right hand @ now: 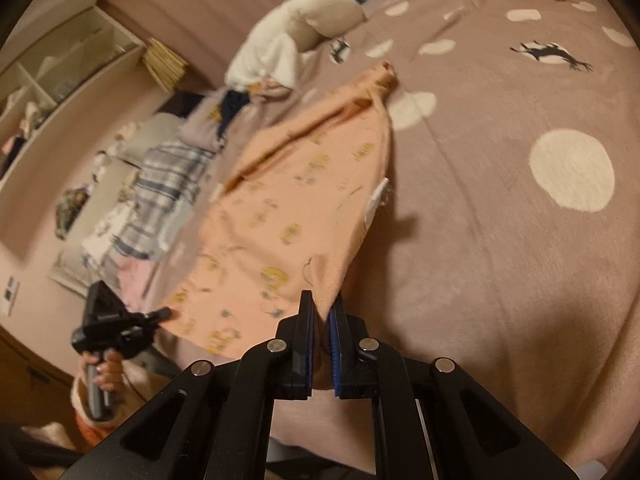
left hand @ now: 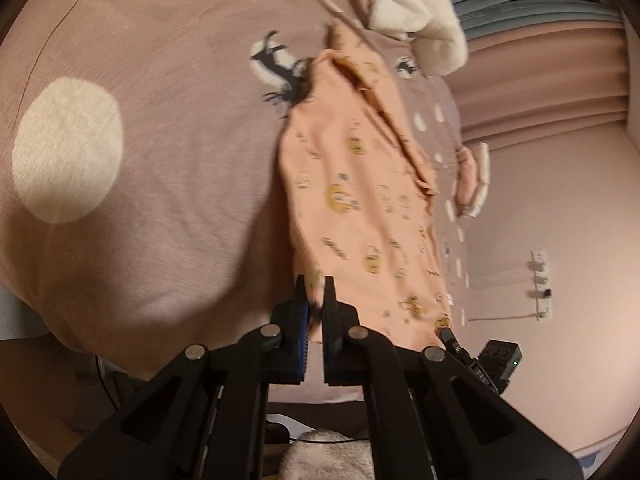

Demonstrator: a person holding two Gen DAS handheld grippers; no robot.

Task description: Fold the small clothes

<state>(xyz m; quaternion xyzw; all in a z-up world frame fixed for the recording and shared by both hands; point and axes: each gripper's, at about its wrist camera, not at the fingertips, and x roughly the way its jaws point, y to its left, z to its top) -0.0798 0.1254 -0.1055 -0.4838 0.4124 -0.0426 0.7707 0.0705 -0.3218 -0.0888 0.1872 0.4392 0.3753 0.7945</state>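
Observation:
A small peach garment (left hand: 356, 184) printed with yellow figures is stretched over the mauve bedspread (left hand: 160, 140). My left gripper (left hand: 315, 286) is shut on one near corner of it. My right gripper (right hand: 323, 305) is shut on the other near corner of the garment (right hand: 288, 216). The left gripper also shows in the right wrist view (right hand: 160, 314), held in a hand and pinching the garment's left corner. The right gripper's tip shows in the left wrist view (left hand: 446, 332) at the garment's right corner. The far end of the garment lies bunched on the bed (right hand: 500, 200).
A cream fleece item (left hand: 420, 16) lies at the far end of the bed. A pile of other clothes, plaid and pink (right hand: 160, 184), lies left of the garment. A folded pink item (left hand: 472, 176) sits near the bed edge. Shelves (right hand: 60, 72) stand by the wall.

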